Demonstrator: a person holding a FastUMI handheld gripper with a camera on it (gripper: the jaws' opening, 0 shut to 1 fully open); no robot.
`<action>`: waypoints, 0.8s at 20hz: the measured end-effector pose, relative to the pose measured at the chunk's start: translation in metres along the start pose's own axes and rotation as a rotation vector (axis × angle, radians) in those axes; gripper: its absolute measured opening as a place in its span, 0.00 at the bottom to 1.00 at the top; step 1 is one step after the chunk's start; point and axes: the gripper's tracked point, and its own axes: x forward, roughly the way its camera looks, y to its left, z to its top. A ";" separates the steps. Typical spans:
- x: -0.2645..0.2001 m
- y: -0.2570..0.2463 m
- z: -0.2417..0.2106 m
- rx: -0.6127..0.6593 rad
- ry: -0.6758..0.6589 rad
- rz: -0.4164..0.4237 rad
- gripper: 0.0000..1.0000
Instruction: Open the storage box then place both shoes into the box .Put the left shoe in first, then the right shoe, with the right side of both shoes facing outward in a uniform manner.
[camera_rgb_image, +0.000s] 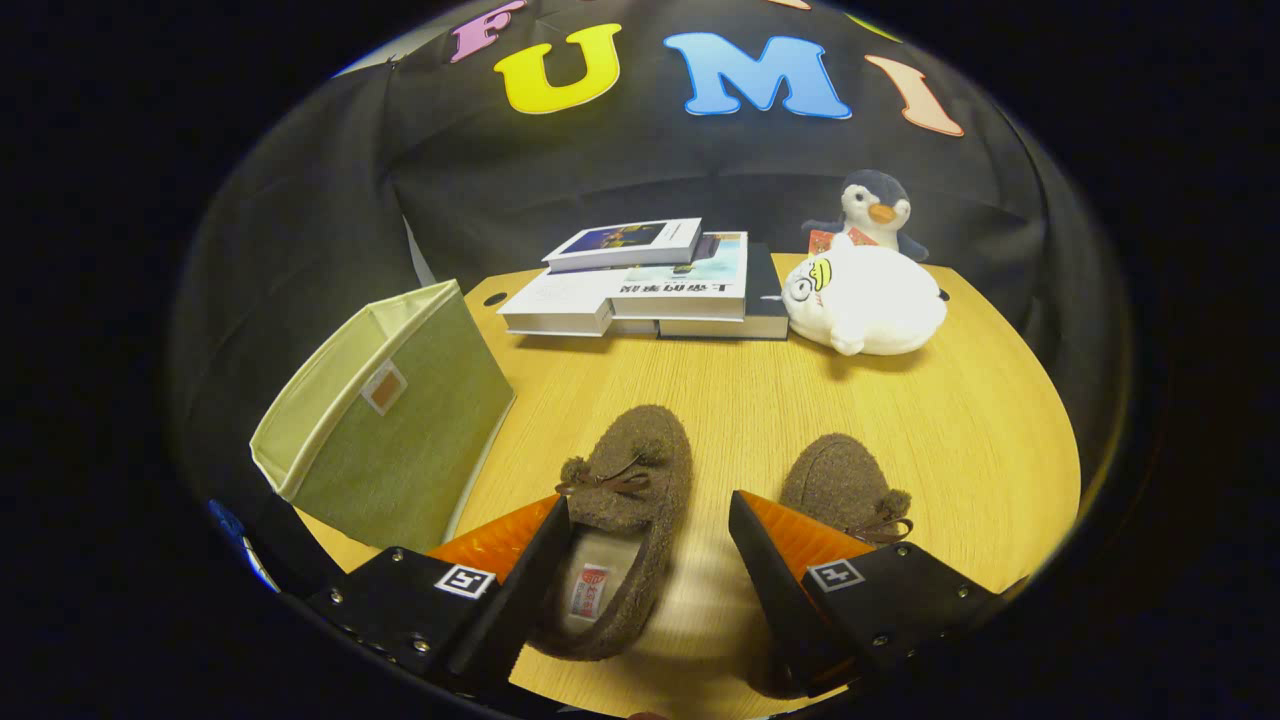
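Gripper (648, 560) spread wide, holding nothing, hovering low over the wooden table (960, 420). Left shoe (625, 520) sitting right between the fingers, toe pointing away, probably lined up like that for a grab since it goes in first. Right shoe (850, 490) just beyond the right finger, partly hidden behind it. Storage box (390, 420) off to the left, close by, tipped on its side with its opening facing away to the left. Books (650, 285) and plush toys (865, 290) parked at the back, out of the way.

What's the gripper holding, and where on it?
Nothing. The gripper is open, its fingers straddling the left brown slipper without pressing on it.
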 end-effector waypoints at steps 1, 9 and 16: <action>0.003 -0.001 -0.004 -0.011 0.011 -0.001 0.98; 0.027 -0.011 -0.038 -0.032 0.127 -0.032 0.96; 0.035 0.005 -0.046 0.067 0.169 0.005 0.52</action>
